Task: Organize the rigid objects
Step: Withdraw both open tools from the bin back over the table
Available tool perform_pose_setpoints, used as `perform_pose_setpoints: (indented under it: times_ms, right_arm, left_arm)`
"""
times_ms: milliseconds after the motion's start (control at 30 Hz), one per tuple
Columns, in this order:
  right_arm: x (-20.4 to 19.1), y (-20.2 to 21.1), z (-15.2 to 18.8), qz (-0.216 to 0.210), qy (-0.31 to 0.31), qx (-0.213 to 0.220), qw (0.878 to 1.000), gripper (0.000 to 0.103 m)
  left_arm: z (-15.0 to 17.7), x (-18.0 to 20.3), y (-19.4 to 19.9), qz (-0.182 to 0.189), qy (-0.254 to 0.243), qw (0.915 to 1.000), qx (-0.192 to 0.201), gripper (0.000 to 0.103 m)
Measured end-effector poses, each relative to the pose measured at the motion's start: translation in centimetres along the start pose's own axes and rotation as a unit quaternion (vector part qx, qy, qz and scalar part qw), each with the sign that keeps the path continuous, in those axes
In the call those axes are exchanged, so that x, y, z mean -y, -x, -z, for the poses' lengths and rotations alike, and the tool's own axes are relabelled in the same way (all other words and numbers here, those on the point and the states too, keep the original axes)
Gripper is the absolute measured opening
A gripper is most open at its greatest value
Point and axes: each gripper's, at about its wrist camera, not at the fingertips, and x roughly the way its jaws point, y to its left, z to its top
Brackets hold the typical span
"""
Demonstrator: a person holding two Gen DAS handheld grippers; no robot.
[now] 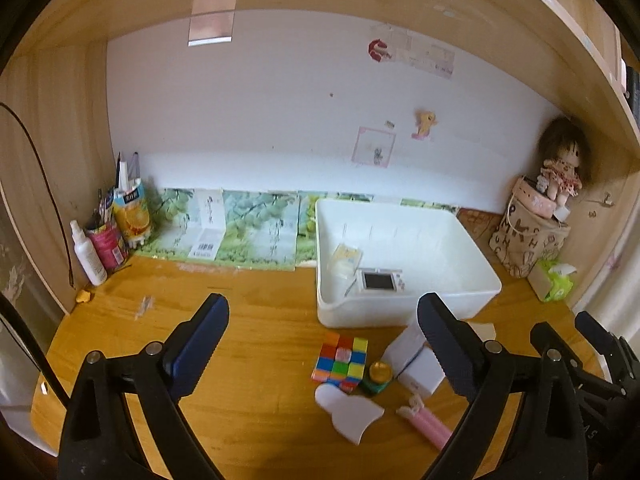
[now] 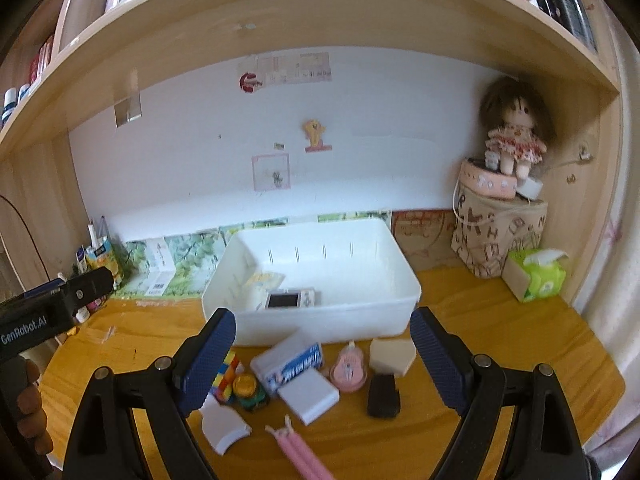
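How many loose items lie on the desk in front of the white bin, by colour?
Multicolour: 1, cube
Gold-green: 1, jar
White: 3, boxes, curved piece
Pink: 2, round case, stick
Beige: 1, block
Black: 1, case
Total: 9

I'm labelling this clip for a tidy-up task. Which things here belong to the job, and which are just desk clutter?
Job:
white bin
Rubik's cube
blue-and-white box
white block
black case
pink round toy
pink candles

Clutter:
doll
tissue pack
letter-print bag
spray bottle
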Motion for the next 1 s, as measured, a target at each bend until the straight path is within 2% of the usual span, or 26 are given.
perform_pose_setpoints:
  times_ms: [333,600,800,1000]
  right_arm:
    - [-0.1,0.9,3.1,0.014,0.014,-0.006,1.000,0.089]
    - [-0.3,1.0,3.9,0.014,0.015,-0.020,1.000,0.089]
    - [-0.7,-0.5,5.3,-0.004,0.022,-0.072,0.997,0.089]
    - [-0.8,-2.3,6.5,-0.013,0.028,-0.127,0.991,0.090]
  left_arm:
    - [1.8,0.3,-0.6,0.020,-0.025,0.9992,-0.024,0.096]
    - [2.1,0.5,-2.3,0.042,-0.036,0.9963,-0.066,0.096]
    - [3.1,0.7,-4.6,0.052,-0.047,0.9899,-0.124,0.096]
    - [4.2,1.2,-7.0,0.067,-0.055,0.9793,-0.183,0.096]
